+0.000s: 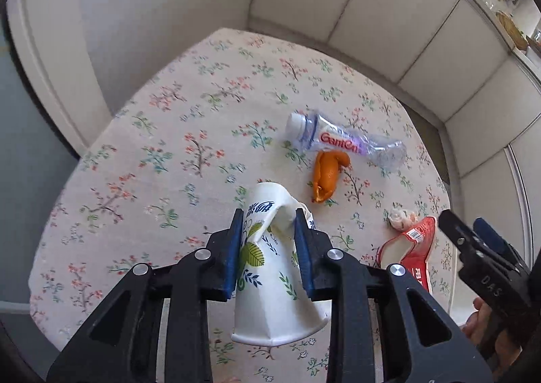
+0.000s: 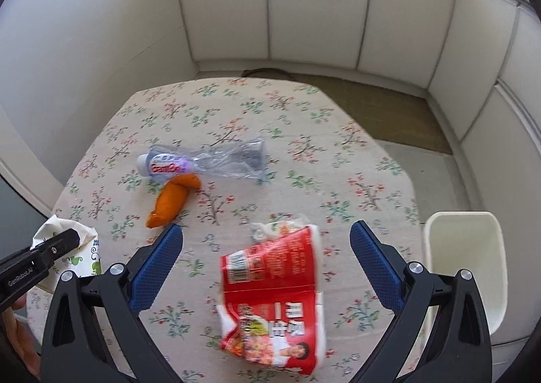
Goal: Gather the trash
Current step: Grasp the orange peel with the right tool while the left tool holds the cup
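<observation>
A: Left tongs (image 1: 268,224)?
B: Clamped on a crumpled white paper cup with blue and green leaf print (image 1: 270,268). Blue pads (image 1: 233,254) press both sides, the cup wall is creased inward between them, rim toward the camera. Looks raised off the tabletop, but hard to be sure from this angle.

A: Right tongs (image 2: 267,247)?
B: Spread wide, gripping nothing. A torn red and white printed food wrapper (image 2: 274,298) lies flat on the tabletop between the two pads, touching neither.

A: Other trash?
B: A crushed clear plastic bottle with white cap and red-lettered label (image 1: 341,143) lies on its side toward the far part of the floral-print cloth tabletop (image 1: 152,153). An orange curled peel (image 1: 326,176) sits just beside it, on the near side. A small crumpled whitish wad (image 1: 400,217) is at the far end of the red wrapper, touching it.

A: Bin?
B: A white plastic rectangular bin (image 2: 466,264) stands off the tabletop's right edge in the right wrist view, beside the right tongs' outer pad.

A: Anything else?
B: Bit of a hand (image 1: 480,318) under the right tongs in the left view. White panelled walls (image 2: 304,11) behind.
</observation>
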